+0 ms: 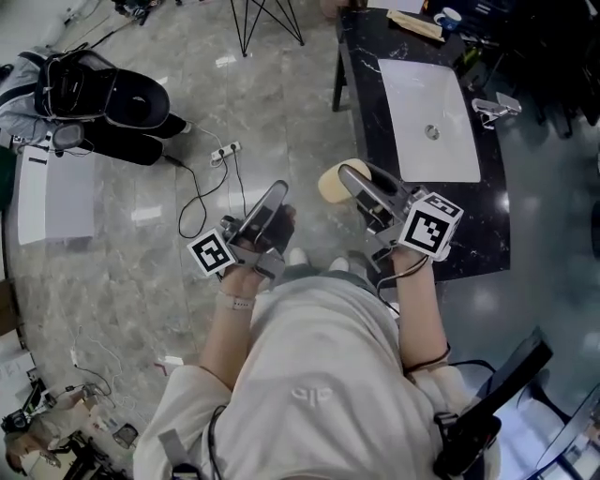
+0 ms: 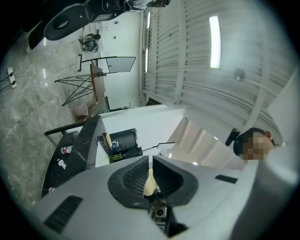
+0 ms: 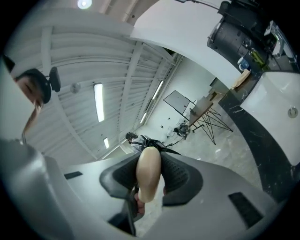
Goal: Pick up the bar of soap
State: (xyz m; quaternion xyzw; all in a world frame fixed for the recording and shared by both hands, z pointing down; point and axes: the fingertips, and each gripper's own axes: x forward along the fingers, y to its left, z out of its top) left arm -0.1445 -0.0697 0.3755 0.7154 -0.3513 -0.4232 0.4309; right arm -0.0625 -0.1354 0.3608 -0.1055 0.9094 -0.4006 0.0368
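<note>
The bar of soap (image 1: 329, 182) is a pale beige oval, held in the air left of the black counter. My right gripper (image 1: 349, 180) is shut on it. In the right gripper view the soap (image 3: 149, 174) stands on edge, squeezed between the two dark pads. My left gripper (image 1: 276, 194) hangs to the left of the soap, apart from it, over the floor. Its jaws sit almost together in the left gripper view (image 2: 150, 177), with only a thin pale sliver in the slit, and I cannot tell what that is.
A black marble counter (image 1: 361, 103) with a white sink (image 1: 448, 141) stands at the right. On the floor lie a black bag (image 1: 103, 94), a power strip (image 1: 225, 150) with cables, and stand legs (image 1: 267, 23). A dark chair (image 1: 497, 394) is at the lower right.
</note>
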